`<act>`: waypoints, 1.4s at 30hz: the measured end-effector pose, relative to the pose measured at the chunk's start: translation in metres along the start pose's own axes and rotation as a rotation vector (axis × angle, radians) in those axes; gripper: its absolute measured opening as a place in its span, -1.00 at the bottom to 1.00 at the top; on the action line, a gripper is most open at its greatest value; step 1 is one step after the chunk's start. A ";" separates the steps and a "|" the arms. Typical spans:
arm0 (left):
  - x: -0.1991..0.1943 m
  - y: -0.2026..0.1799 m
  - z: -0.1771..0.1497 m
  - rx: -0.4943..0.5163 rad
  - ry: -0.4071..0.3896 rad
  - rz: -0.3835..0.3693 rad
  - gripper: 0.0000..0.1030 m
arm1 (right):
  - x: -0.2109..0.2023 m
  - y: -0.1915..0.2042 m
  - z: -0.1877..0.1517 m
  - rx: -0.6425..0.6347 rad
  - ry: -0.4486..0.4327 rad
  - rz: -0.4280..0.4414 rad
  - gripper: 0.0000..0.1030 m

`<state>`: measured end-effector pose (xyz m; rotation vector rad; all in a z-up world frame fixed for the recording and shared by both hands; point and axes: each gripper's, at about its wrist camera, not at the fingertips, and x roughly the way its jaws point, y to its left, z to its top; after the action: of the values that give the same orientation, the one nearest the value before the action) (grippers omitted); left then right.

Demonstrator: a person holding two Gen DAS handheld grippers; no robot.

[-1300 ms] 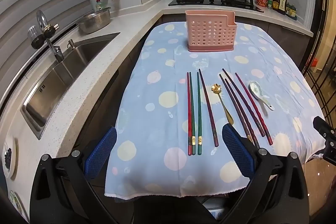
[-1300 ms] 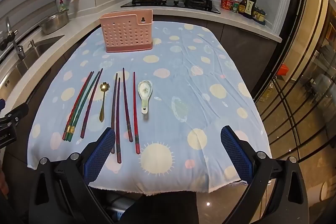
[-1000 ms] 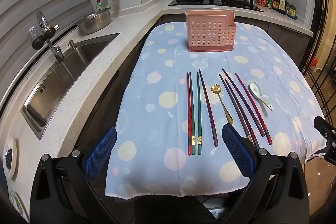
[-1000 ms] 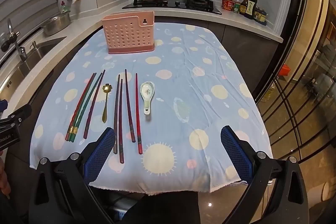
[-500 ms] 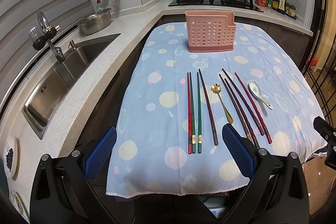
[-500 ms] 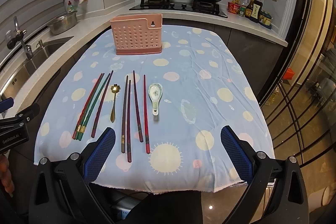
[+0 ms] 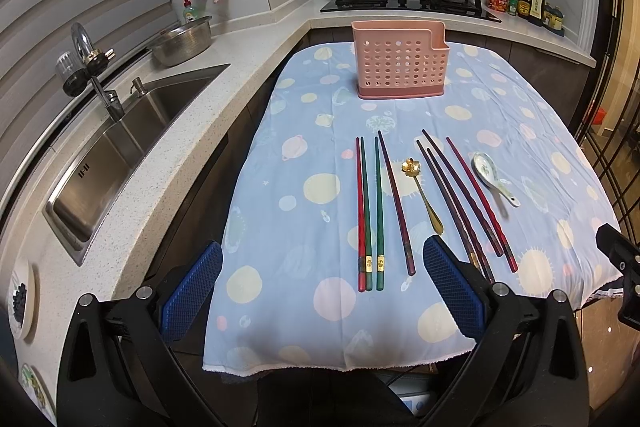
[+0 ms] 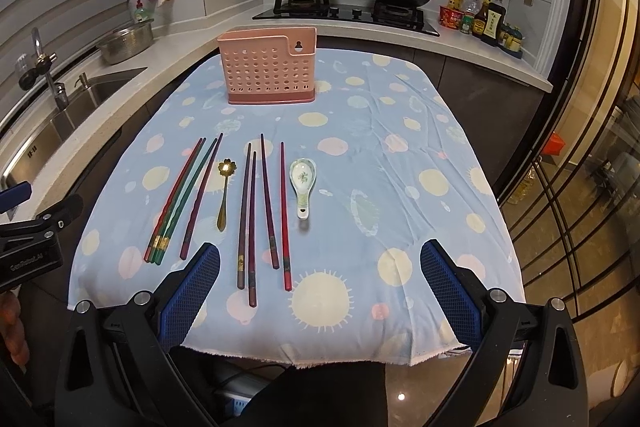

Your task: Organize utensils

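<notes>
Both grippers, left gripper (image 7: 320,279) and right gripper (image 8: 320,277), spread wide, empty. Chopsticks (image 8: 252,219) packed close: risk of snagging neighbours, dragging loose cloth (image 8: 400,187), tipping holder (image 8: 268,71).

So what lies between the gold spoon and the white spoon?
Four dark chopsticks lie between the gold spoon and the white spoon, clearest in the right wrist view.

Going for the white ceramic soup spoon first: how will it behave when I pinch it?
The ceramic soup spoon looks glazed, so probably slippery between the pads. Its rounded bowl may rock or pivot when nudged. Likely brittle; set it gently into the pink utensil holder.
</notes>
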<state>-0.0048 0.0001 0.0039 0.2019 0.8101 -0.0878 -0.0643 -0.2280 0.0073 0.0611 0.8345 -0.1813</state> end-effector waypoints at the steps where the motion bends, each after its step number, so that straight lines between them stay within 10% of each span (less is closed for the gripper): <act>1: 0.000 0.000 0.000 -0.001 0.002 -0.002 0.86 | 0.000 0.000 0.000 -0.001 0.001 0.001 0.87; 42: -0.007 0.001 -0.003 0.000 -0.005 0.003 0.86 | -0.008 0.008 -0.004 -0.024 -0.004 0.013 0.87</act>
<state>-0.0116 0.0013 0.0074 0.2031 0.8044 -0.0854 -0.0712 -0.2186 0.0103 0.0436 0.8320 -0.1591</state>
